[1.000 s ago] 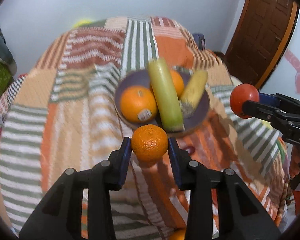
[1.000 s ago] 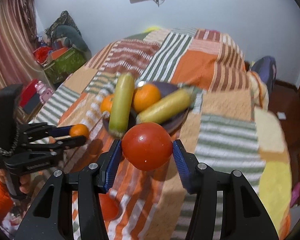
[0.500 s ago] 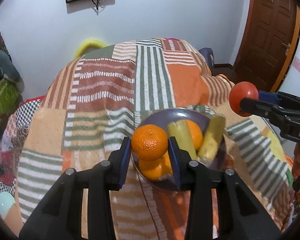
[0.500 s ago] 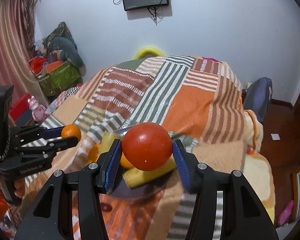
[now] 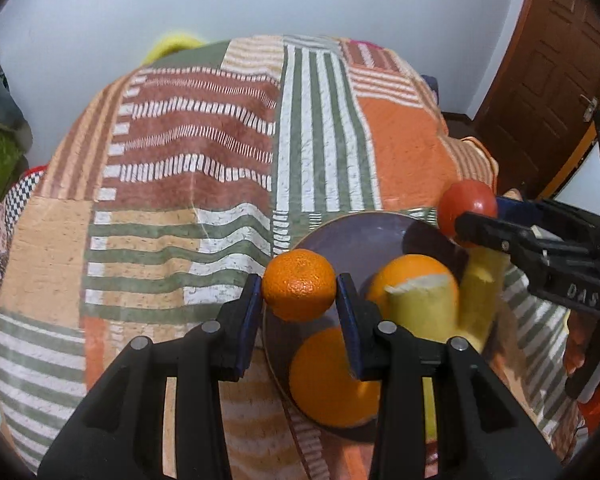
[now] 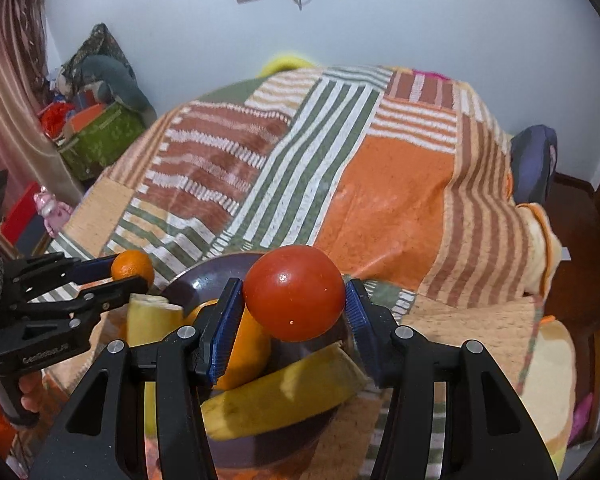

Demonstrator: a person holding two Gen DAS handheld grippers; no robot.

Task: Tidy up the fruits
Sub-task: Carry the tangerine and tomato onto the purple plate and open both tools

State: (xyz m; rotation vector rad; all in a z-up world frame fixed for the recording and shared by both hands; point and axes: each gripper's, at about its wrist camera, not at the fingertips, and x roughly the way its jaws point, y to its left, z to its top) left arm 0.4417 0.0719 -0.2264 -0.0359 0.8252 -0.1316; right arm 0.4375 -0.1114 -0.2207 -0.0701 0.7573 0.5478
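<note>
Left gripper clamps a mandarin over the near-left rim of the purple plate, right gripper clamps a tomato above its right side, evidently poised to deposit both among the fruit there.

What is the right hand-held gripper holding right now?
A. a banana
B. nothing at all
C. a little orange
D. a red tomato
D. In the right wrist view, the right hand-held gripper is clamped on a round red tomato above the purple plate, while the small orange sits in the left hand-held gripper.
</note>
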